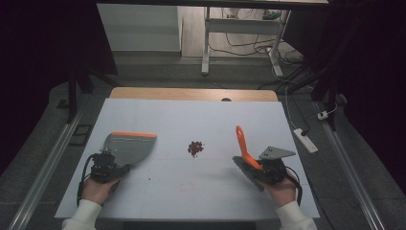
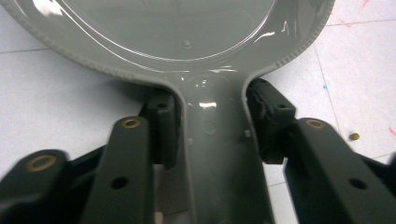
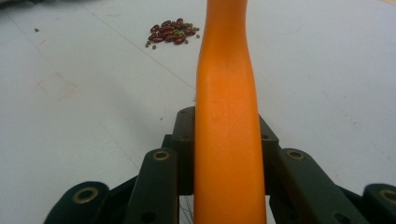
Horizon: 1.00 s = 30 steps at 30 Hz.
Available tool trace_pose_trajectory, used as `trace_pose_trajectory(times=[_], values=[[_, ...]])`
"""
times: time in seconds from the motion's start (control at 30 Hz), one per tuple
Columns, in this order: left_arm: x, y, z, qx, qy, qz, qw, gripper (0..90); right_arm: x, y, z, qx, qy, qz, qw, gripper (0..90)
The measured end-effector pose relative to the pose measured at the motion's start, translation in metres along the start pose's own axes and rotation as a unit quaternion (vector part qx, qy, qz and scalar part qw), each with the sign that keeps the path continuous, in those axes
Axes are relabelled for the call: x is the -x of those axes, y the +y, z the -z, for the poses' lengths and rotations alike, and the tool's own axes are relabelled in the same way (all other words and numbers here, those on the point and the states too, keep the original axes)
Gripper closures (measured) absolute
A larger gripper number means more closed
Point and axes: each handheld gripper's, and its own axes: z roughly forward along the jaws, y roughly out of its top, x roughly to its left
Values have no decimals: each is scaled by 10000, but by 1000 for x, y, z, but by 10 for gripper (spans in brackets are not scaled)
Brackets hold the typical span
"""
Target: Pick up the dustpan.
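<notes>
The left gripper jaws clamp the grey dustpan handle; the right gripper jaws grip the orange brush, beans on the desk between.

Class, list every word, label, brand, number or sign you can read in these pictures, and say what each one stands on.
None can be read.
Grey plastic dustpan with orange edge: no lettering; small moulded circles on its handle.
Orange-handled brush: plain.
White table sheet: faint red and blue pen marks, no letters.
Pile of red beans: unmarked.
</notes>
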Motion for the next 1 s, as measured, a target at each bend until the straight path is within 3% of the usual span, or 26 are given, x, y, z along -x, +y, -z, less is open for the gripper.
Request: trace_pose_trajectory(times=[0.27, 0.5, 0.7, 1.0], values=[[-8, -1, 1, 116, -129, 37, 9998, 611, 0, 0, 0, 3, -1, 4, 10000, 702], [-15, -3, 7, 301, -270, -125, 9991, 613, -1, 0, 1, 11, -4, 0, 10000, 702], [-21, -3, 13, 555, -470, -298, 9969, 615, 0, 0, 1, 8, 0, 7, 10000, 703], [-32, -4, 26, 717, -751, -663, 9924, 615, 0, 0, 0, -7, 1, 6, 10000, 702]])
